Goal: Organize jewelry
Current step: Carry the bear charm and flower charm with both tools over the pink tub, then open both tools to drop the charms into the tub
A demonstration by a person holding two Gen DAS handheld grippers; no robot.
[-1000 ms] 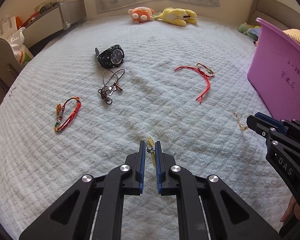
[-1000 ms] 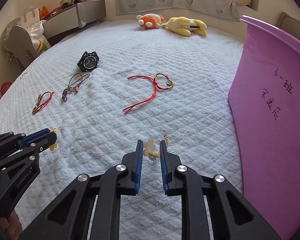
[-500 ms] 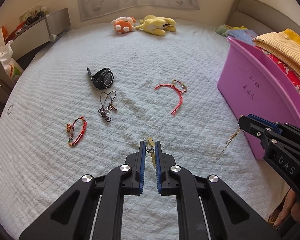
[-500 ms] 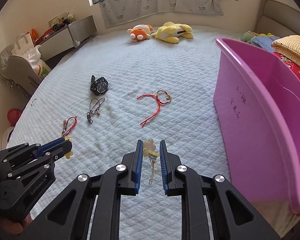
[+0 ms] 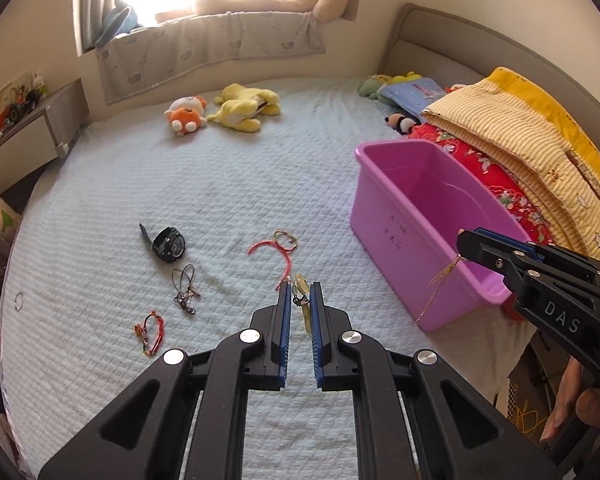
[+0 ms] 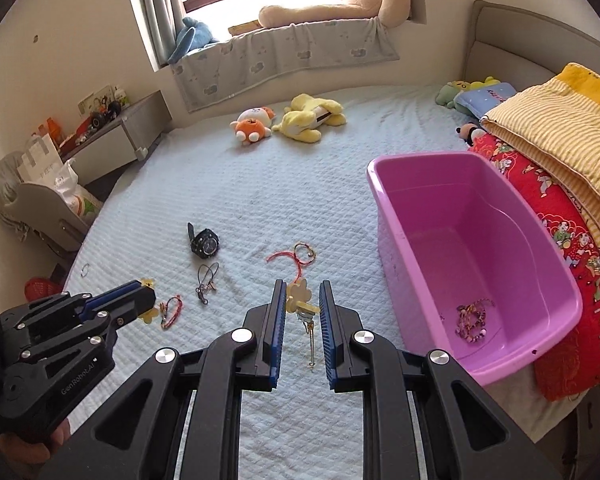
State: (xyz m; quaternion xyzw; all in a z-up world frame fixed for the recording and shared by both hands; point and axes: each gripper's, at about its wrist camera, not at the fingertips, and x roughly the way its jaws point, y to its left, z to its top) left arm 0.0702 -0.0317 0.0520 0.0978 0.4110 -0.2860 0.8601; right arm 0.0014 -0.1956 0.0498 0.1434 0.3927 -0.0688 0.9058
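Pink tub (image 6: 476,236): right of frame, beaded bracelet (image 6: 473,318) inside.
Left gripper (image 5: 300,300): clamped on yellow flower earring (image 5: 300,282).
Right gripper (image 6: 302,300): pinching matching flower earring (image 6: 298,294), gold chain dangling.
Change: both grippers raised; tub interior now visible.

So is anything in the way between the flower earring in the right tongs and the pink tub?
Nothing visible. The right tongs hold the earring up over the bed, and the space across to the pink tub is clear. Only its near wall has to be cleared.
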